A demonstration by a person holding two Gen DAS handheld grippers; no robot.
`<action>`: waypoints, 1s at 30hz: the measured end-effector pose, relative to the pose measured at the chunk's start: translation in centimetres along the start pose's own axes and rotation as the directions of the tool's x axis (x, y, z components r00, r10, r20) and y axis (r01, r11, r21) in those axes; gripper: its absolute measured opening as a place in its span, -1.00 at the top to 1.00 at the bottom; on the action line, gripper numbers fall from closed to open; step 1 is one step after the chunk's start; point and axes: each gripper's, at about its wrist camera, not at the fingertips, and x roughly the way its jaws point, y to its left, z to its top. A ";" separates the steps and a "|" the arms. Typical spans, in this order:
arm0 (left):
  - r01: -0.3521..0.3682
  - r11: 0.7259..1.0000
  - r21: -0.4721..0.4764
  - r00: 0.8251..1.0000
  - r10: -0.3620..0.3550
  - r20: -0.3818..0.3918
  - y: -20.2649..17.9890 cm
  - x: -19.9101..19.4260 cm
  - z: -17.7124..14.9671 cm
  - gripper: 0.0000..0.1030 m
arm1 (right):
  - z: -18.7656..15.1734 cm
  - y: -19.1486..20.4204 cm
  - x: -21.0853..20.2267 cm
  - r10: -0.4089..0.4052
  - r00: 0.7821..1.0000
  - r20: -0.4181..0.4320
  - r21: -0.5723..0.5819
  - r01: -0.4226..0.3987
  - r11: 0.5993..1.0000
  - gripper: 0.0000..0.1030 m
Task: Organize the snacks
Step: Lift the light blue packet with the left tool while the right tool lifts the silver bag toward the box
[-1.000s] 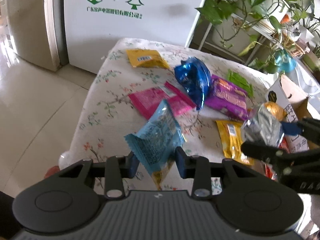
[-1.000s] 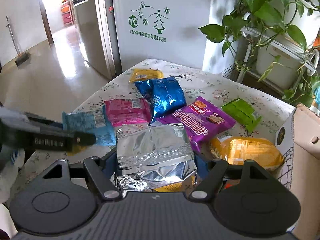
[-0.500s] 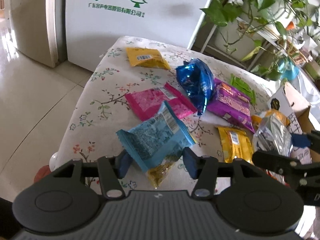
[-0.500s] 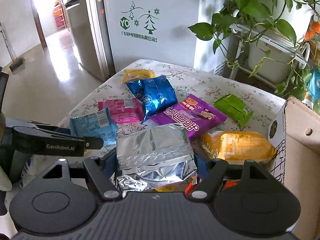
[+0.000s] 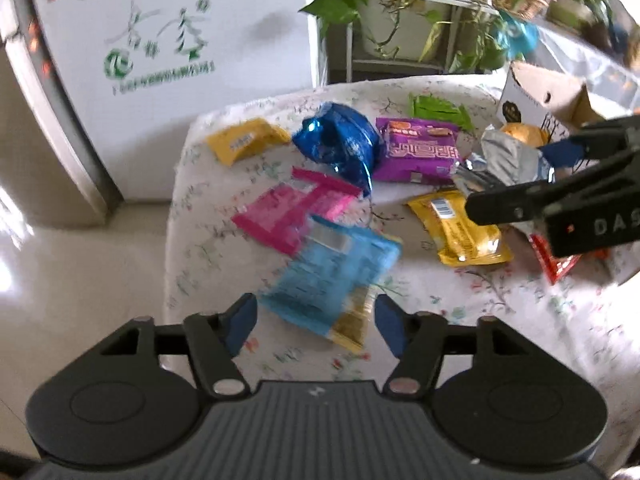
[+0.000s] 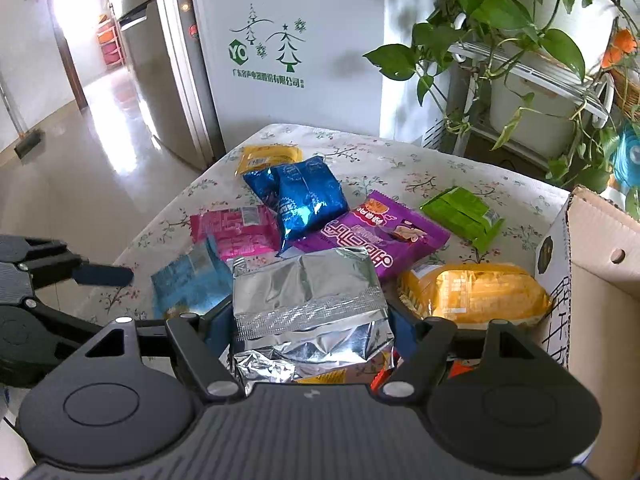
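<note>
Silver bag (image 6: 310, 308) sits squeezed in the right gripper (image 6: 310, 330), low in the frame; the box (image 6: 600, 264) waits at the right edge. Left gripper (image 5: 316, 322) gapes wide, the blue packet (image 5: 332, 276) just ahead between its fingers.

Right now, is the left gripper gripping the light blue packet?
No, the left gripper is open and the light blue packet lies loose between its fingers.
</note>
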 end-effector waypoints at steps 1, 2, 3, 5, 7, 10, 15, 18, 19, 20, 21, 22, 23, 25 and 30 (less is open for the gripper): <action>-0.001 1.000 0.026 1.000 0.001 0.005 0.0 0.1 0.3 -0.35 | 0.0 0.0 0.0 0.000 1.000 0.001 0.004 0.000 1.000 -0.59; 0.003 0.999 0.053 1.000 -0.003 0.006 -0.1 0.1 0.6 -0.41 | 0.0 -0.1 -0.1 -0.001 1.000 0.003 0.008 0.001 1.000 -0.59; 0.011 0.997 0.079 1.000 -0.011 0.001 -0.2 0.3 0.9 -0.44 | 0.1 -0.1 -0.1 -0.002 1.000 0.005 0.011 0.001 1.000 -0.59; 0.019 0.993 0.115 1.000 -0.019 -0.002 -0.4 1.0 1.4 -0.44 | 0.2 -0.3 -0.1 0.000 1.000 0.005 0.024 0.000 1.000 -0.59; 0.048 0.987 0.155 0.999 -0.045 -0.024 -0.7 1.8 1.7 -0.46 | 0.2 -0.5 0.0 -0.002 1.000 0.002 0.036 0.002 0.999 -0.59; 0.086 0.976 0.202 0.995 -0.074 -0.070 -1.3 3.1 1.7 -0.47 | 0.3 -0.8 0.1 -0.008 1.000 -0.005 0.055 0.008 0.998 -0.59; 0.090 0.967 0.237 0.995 -0.077 -0.066 -1.7 4.5 1.6 -0.55 | 0.3 -1.1 0.3 -0.010 1.000 -0.017 0.071 0.011 0.997 -0.59; 0.111 0.972 0.205 0.993 -0.100 -0.063 -1.4 4.6 1.7 -0.42 | 0.3 -1.0 0.7 0.004 1.000 -0.029 0.075 -0.002 0.997 -0.59; 0.132 0.974 0.183 0.991 -0.122 -0.064 -1.2 4.6 1.7 -0.34 | 0.3 -1.0 0.9 0.010 0.999 -0.036 0.077 -0.007 0.997 -0.59; 0.150 0.975 0.166 0.988 -0.141 -0.067 -1.0 4.7 1.8 -0.17 | 0.2 -1.0 1.0 0.015 0.999 -0.042 0.077 -0.012 0.997 -0.59; 0.164 0.975 0.153 0.986 -0.156 -0.067 -0.9 4.6 1.8 0.00 | 0.2 -1.0 1.1 0.019 0.999 -0.047 0.075 -0.015 0.997 -0.59; 0.167 0.975 0.144 0.985 -0.159 -0.063 -1.0 4.5 1.7 0.02 | 0.1 -0.9 1.2 0.021 0.998 -0.052 0.072 -0.017 0.997 -0.59; 0.157 0.978 0.139 0.987 -0.150 -0.058 -1.1 4.4 1.6 0.02 | 0.1 -0.8 1.3 0.022 0.998 -0.055 0.068 -0.018 0.998 -0.59; 0.143 0.983 0.116 0.989 -0.138 -0.048 -1.1 4.2 1.3 0.03 | 0.1 -0.7 1.2 0.028 0.998 -0.057 0.065 -0.024 0.998 -0.59; 0.117 0.993 0.006 0.993 -0.117 -0.007 -0.6 2.7 0.6 0.03 | 0.1 -0.5 0.9 0.034 0.998 -0.053 0.060 -0.031 0.998 -0.59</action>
